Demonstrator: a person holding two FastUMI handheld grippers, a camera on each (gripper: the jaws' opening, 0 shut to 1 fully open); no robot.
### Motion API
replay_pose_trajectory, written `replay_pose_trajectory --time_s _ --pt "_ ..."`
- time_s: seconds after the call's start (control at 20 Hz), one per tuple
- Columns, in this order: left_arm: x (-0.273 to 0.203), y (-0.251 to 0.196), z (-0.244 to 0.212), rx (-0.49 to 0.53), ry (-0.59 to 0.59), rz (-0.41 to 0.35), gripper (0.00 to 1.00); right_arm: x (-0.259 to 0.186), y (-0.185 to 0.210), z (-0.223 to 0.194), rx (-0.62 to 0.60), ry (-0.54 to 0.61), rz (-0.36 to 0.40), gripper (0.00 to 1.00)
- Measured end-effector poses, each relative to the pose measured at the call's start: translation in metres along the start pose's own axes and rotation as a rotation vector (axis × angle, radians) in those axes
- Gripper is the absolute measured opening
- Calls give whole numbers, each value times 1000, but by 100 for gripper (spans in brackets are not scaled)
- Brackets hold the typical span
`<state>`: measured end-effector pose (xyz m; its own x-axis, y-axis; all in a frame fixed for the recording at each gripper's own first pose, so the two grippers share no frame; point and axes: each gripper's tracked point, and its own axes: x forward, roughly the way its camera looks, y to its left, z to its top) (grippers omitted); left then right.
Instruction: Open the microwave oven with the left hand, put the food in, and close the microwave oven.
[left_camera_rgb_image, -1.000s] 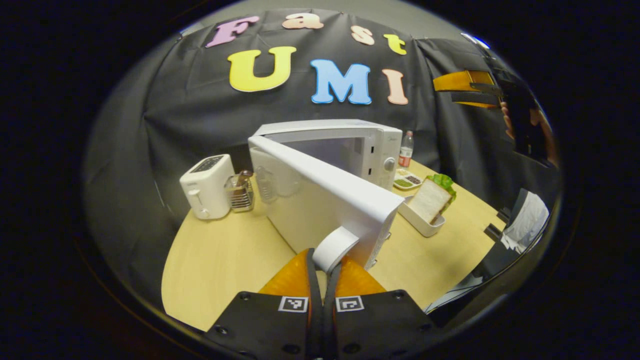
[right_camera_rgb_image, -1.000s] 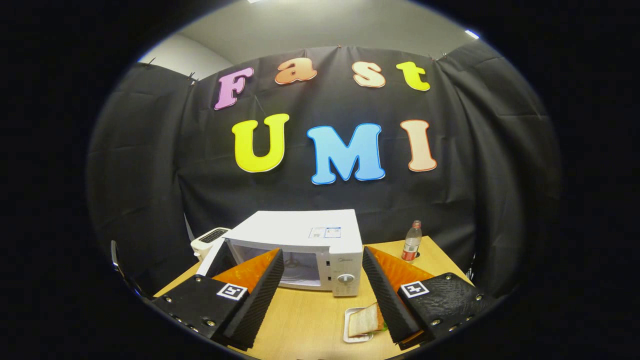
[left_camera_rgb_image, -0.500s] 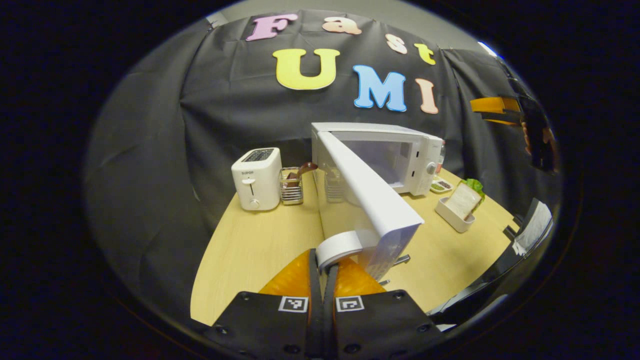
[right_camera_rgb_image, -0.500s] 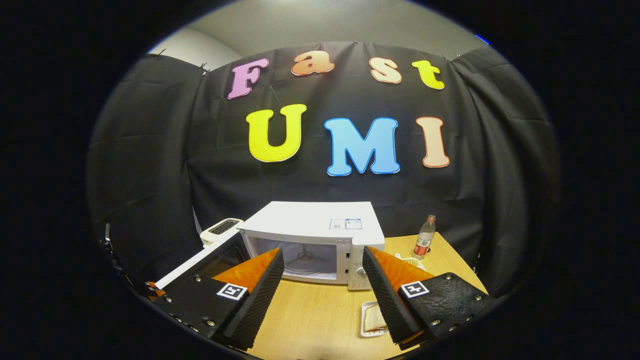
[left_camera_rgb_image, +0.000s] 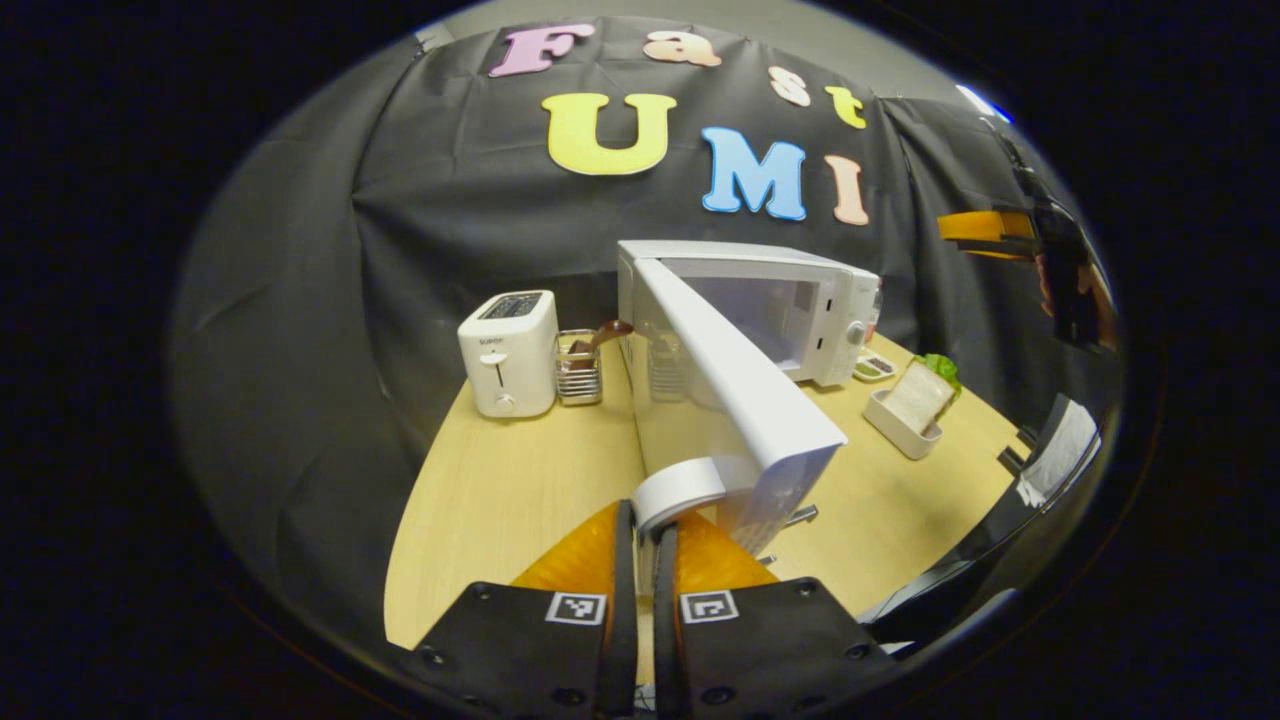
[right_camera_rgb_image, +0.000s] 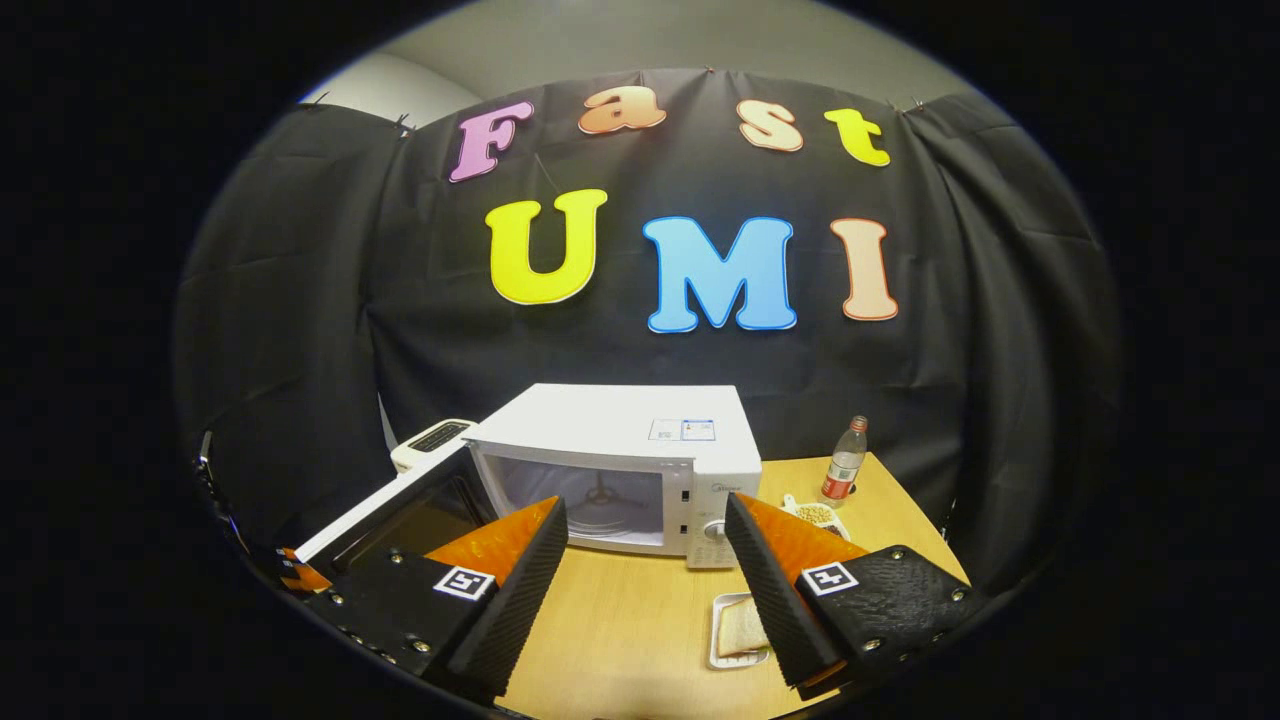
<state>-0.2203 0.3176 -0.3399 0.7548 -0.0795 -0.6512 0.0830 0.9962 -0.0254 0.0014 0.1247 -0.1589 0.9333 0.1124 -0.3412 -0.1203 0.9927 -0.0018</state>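
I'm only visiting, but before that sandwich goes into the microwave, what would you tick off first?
1. Microwave door swung wide: ok; the cavity faces the table.
2. Cavity free of other items: ok as far as the right gripper view shows, just the turntable hub.
3. Left hand-held gripper holding the door handle: ok, its fingers are closed on the handle.
4. Right hand-held gripper ready to grasp: ok, it is open and holds nothing.
5. Sandwich within reach: ok, it stands in its white tray on the table in front of the microwave's control panel.
6. Path from tray to cavity unblocked: cannot tell for certain.
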Motion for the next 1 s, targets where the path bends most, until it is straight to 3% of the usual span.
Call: replay_pose_trajectory --time_s 0.2,0.35,0.4,0.6,0.65,0.75,0.9,1.0 --pt "-50 19 21 -45 -46 142 16 8 -35 -12 -1 27 -5 95" --pt "-81 -1 75 -73 -152 206 5 18 -73 -29 12 62 -21 96" --pt "-86 -11 91 -82 -189 220 10 21 -84 -33 20 74 -20 95" --pt "-86 -74 175 -92 -348 212 10 32 -126 -67 48 176 12 96" --pt "-80 -89 197 -89 -391 216 29 33 -136 -79 75 216 23 96" --pt "-89 -121 234 -74 -487 219 56 34 -153 -102 137 293 30 96" --pt "-55 -166 279 -96 -553 189 97 33 -165 -136 197 400 63 96" --pt "-44 -190 300 -113 -577 162 98 33 -173 -159 221 472 85 95"
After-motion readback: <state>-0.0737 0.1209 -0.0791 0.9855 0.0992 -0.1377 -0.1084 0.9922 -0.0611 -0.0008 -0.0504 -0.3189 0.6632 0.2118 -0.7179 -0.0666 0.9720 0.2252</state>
